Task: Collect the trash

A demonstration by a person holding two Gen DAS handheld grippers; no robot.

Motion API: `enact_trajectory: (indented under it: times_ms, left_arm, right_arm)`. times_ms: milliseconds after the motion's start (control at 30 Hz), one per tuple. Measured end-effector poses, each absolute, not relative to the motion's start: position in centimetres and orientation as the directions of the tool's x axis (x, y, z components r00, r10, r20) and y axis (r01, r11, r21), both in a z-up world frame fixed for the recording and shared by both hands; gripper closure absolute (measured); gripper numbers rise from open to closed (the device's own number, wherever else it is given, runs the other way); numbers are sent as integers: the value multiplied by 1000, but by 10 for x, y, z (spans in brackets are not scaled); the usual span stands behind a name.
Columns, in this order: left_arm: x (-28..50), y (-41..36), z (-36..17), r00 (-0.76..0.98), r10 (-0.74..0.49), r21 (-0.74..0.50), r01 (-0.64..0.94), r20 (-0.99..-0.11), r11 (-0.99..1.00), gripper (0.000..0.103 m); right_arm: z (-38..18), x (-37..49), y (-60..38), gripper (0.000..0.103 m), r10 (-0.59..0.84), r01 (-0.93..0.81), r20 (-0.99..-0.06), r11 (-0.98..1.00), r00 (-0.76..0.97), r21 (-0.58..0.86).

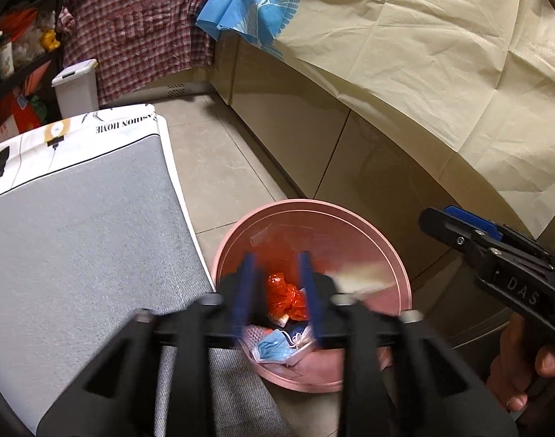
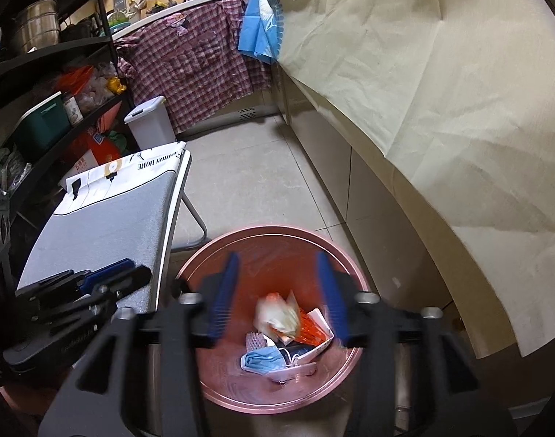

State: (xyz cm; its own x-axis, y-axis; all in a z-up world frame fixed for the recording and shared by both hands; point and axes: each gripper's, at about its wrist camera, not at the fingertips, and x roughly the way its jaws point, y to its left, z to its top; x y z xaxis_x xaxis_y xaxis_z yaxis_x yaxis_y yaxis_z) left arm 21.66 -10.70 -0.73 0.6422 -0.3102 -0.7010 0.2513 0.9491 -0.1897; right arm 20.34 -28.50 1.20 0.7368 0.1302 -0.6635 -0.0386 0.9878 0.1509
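Pink plastic, round and open-topped, the waste bin (image 2: 277, 398) fills the lower centre of both wrist views, standing on pale floor tiles between a grey-topped ironing board (image 1: 80, 240) at the left and a cabinet run draped in creased cream paper sheeting (image 1: 423, 73) at the right.

Inside the bin lies the gathered trash: a crumpled blue face mask (image 2: 261, 360), an orange-red plastic wrapper (image 1: 284, 296), and a white and orange packet (image 2: 277, 315) that looks smeared, so whether it is falling or at rest I cannot tell. In the left wrist view a pale blurred scrap (image 1: 361, 275) shows over the bin's right inner wall.

The right gripper (image 2: 277, 298) hangs over the bin mouth with its blue pads wide apart and nothing between them. The left gripper (image 1: 275, 291) is likewise spread above the bin, empty, though its fingers are motion-blurred.

Judging from this, several pieces are already collected and both claws have nothing left to drop. No loose litter shows on the visible floor or board, so what remains is either out of view or nothing; the pictures cannot settle which.
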Motion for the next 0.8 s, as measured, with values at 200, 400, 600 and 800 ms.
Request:
enact_trajectory:
  times_ms: [200, 400, 600, 800]
  left_arm:
    - [208, -99, -6, 649, -304, -186, 245, -697, 952, 67]
    - [186, -86, 4, 662, -290, -177, 234, -691, 956, 65]
    - [153, -68, 23, 695, -267, -162, 215, -667, 963, 46]
    - [113, -49, 40, 718, -258, -163, 201, -647, 966, 33]
  right_arm:
    - [12, 202, -287, 55, 121, -22, -658, 987, 744, 157]
    - [15, 193, -287, 50, 125, -25, -643, 986, 756, 163]
    - [34, 163, -280, 24, 90, -22, -586, 992, 805, 121]
    - [51, 101, -270, 10, 74, -13, -529, 993, 845, 118]
